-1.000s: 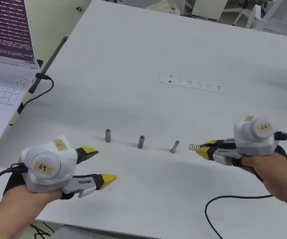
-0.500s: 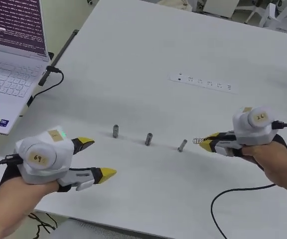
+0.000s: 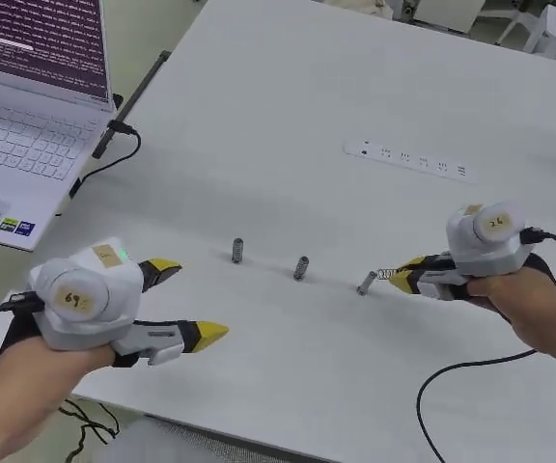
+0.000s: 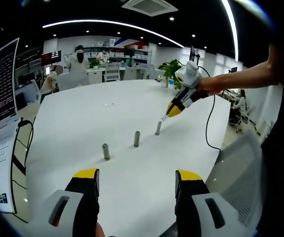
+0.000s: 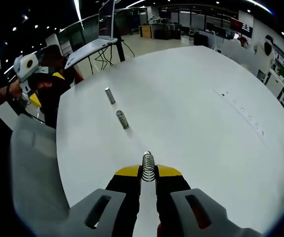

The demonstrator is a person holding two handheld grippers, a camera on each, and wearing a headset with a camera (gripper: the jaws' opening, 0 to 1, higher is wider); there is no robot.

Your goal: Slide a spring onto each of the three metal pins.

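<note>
The fingers [image 5: 125, 173] of the right gripper [image 5: 148, 177] are pinched narrow on a spring [image 5: 148, 165], held by its rear coils so that most of it sticks out ahead of the yellow tips. In the head view the spring's free end sits just beside the top of the bare pin [image 3: 366, 284], which stands on the white surface [image 3: 375, 87] and seems to lean a little. Whether spring and pin touch I cannot tell. To do this step well, I judge that the spring should be lined up with that lean, its open end settled over the pin's top, then eased along gently. With a grip this far back the coils can bend sideways if the aim is off, and a hard push might tip the pin. The middle pin [image 3: 301, 268] and the end pin [image 3: 237, 251] look ribbed, so they probably carry springs already. The left gripper [image 3: 189, 300] hovers near the person, well apart from the row, with its fingers [image 4: 86, 174] spread wide and empty. In the right gripper view the held spring covers the bare pin, so alignment cannot be read there. In the left gripper view the spring's tip and the pin are too small to separate. Whether the pins are fixed or loose is unclear.
</note>
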